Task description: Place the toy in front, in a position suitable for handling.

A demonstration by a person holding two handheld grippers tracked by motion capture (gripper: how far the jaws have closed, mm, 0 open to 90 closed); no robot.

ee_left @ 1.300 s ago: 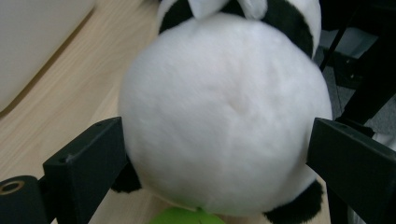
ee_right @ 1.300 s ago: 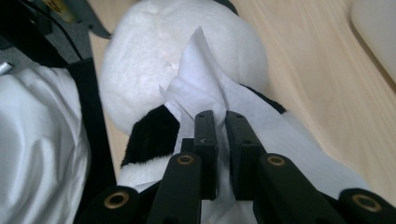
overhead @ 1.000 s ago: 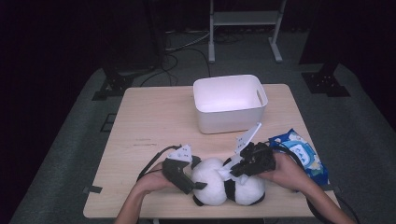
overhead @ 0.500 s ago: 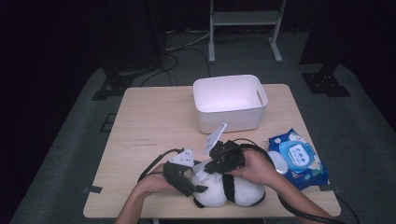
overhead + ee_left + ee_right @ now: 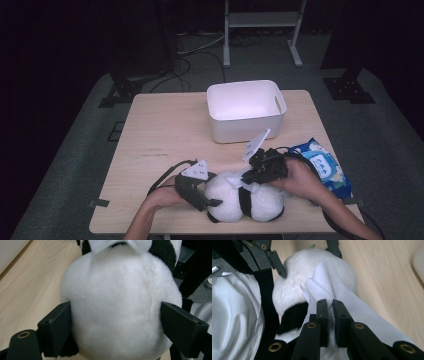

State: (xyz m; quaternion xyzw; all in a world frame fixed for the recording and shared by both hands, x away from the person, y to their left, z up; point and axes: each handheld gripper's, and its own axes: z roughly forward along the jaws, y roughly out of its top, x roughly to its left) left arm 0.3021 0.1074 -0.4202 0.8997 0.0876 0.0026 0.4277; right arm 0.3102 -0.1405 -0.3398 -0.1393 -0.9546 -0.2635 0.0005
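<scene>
A black-and-white plush panda [image 5: 250,202] lies at the table's front edge. My left gripper [image 5: 210,199] comes in from the left and clamps its white, rounded part [image 5: 120,305], a jaw pressed into each side. My right gripper [image 5: 247,178] hovers on top of the panda, shut on a white wipe [image 5: 329,282]. The wipe [image 5: 235,179] drapes from the jaws onto the white fur. In the right gripper view, the wipe covers part of the panda [image 5: 292,287], and a black patch shows beside it.
A white rectangular bin [image 5: 245,122] stands behind the panda at mid-table. A blue packet of wet wipes [image 5: 325,167] lies at the right edge, just beyond my right hand. The left half of the wooden table [image 5: 160,130] is bare.
My right gripper swept left across the panda with the wipe, then came back slightly right. The left gripper kept its hold on the panda.
</scene>
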